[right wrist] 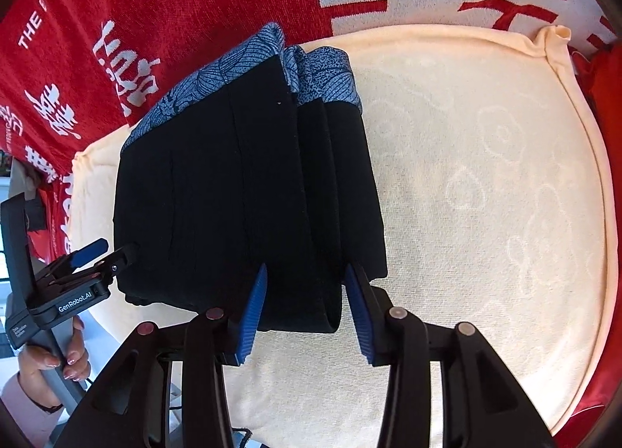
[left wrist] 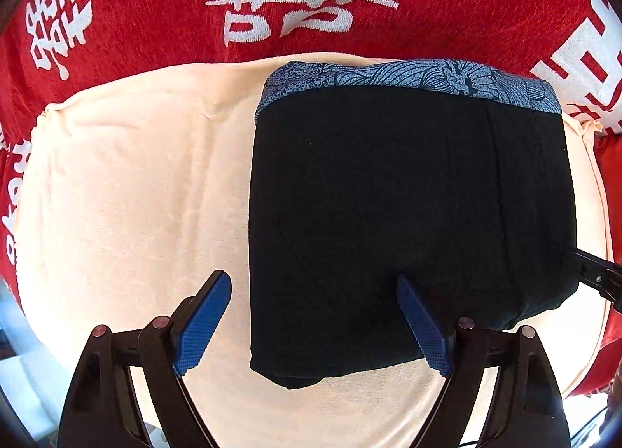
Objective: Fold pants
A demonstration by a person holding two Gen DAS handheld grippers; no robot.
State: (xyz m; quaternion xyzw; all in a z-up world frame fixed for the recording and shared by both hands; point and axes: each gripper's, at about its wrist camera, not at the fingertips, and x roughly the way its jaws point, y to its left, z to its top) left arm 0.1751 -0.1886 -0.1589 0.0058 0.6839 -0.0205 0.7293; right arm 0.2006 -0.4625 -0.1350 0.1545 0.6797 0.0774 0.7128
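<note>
Pants (left wrist: 408,215) lie folded compactly on the cream cushion (left wrist: 128,183) — left hand-held gripper (left wrist: 315,327) wide, empty; right hand-held gripper (right wrist: 307,312) half-open astride the near edge — we judge only tidying remains.

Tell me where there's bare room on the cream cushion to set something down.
Cream cushion: wide free patch between the pants and its piped edge. Another on the pants' other side, toward the red blanket. Crowded along the pants' near edge, with the right gripper and left gripper.
</note>
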